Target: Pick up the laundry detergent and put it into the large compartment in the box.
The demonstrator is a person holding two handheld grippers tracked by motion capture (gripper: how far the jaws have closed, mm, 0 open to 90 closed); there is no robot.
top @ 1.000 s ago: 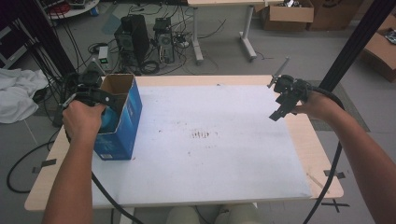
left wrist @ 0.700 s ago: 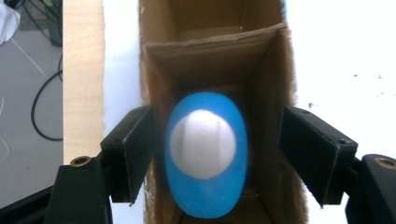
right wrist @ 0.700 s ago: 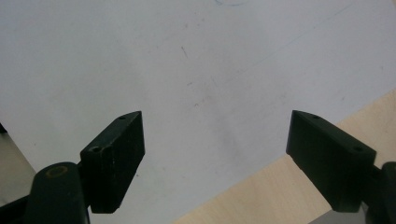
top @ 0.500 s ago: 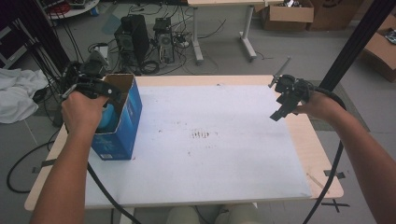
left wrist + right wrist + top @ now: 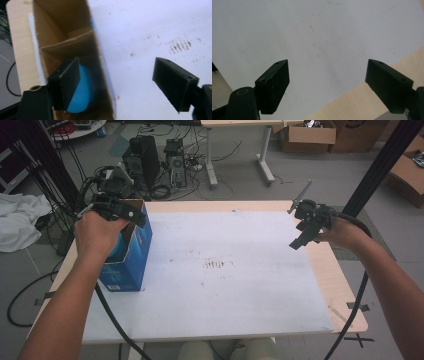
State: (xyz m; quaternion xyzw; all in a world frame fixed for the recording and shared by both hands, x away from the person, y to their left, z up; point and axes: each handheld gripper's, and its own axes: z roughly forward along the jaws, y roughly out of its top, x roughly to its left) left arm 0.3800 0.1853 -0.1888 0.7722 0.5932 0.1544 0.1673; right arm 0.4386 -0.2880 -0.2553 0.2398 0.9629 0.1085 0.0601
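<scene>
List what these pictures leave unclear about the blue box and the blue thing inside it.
- Blue object: left gripper view, partly hidden by a black jaw and the blue box wall; kind unclear.
- High view: the left hand covers the box opening.
- Box print: too small to read.

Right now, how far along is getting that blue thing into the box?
Done, it seems: the blue object lies inside the open blue carton, in its near compartment. In hand: the left gripper sits above the carton; its jaws have just been opening and nothing is between them. The right gripper hangs open over the white sheet, holding nothing. Left: probably drawing the left gripper clear.
</scene>
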